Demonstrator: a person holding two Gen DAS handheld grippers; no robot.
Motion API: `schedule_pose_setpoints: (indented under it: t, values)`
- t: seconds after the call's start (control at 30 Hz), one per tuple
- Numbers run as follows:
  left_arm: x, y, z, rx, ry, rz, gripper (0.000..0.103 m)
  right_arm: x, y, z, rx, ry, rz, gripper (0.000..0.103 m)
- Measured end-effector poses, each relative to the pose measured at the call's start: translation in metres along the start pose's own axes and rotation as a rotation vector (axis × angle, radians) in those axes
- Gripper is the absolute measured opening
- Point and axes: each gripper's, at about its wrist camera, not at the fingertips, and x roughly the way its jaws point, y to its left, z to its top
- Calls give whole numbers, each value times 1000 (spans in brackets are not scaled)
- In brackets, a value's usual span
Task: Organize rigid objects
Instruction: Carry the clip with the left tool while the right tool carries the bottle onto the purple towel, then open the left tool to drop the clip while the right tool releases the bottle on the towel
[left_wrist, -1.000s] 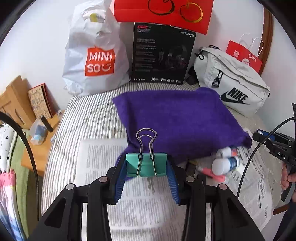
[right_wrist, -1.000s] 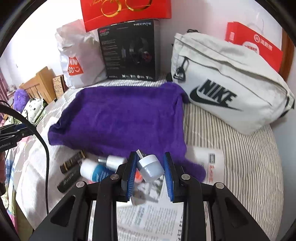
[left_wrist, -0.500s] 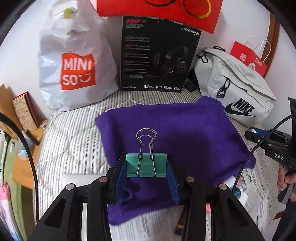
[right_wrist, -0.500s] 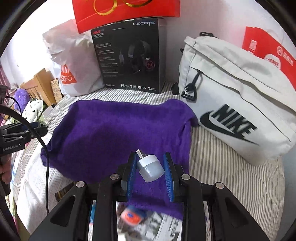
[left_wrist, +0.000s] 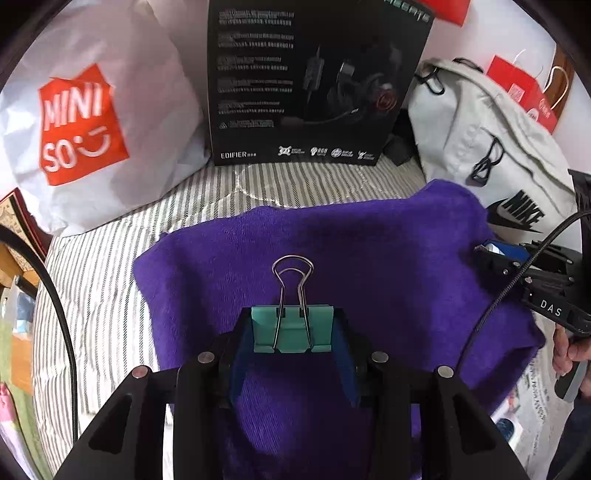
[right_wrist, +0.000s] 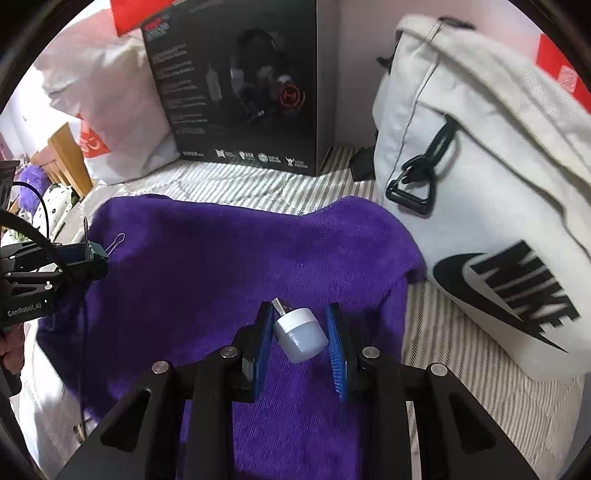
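Over the striped bed (left_wrist: 110, 266): purple towel (left_wrist: 369, 258) spread flat; above it, left gripper (left_wrist: 292, 334) clamped on a teal binder clip (left_wrist: 291, 328), right gripper (right_wrist: 300, 332) clamped on a small white USB lamp (right_wrist: 301, 334).

both tools are showing black frames, blue pads (right_wrist: 337, 350) and silver screws (left_wrist: 379, 356); black cables (left_wrist: 62, 314) are trailing, bare skin showing on a hand (left_wrist: 574, 350).

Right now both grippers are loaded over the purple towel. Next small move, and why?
Probably lower the left gripper and release the green binder clip onto the purple towel. It hangs above open towel, apart from the right gripper, which holds a small white USB light farther right, so neither blocks the other.
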Motion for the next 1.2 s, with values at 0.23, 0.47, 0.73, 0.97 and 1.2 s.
schedule_pose_setpoints:
  t: [0.23, 0.47, 0.73, 0.97, 1.2]
  values:
    - [24, 6, 9, -12, 33, 7, 39, 29, -1, 9, -10, 45, -23, 29]
    - [33, 3, 13, 12, 49, 25, 39, 41, -2, 11, -7, 69, -25, 29]
    - [35, -1, 10, 29, 53, 37, 51, 43, -1, 11, -25, 92, -26, 47]
    - [26, -7, -8, 37, 76, 83, 67, 20, 0, -6, -1, 91, -35, 52]
    - [-26, -7, -37, 10, 13, 84, 67, -44, 12, -47, 10, 20, -22, 52]
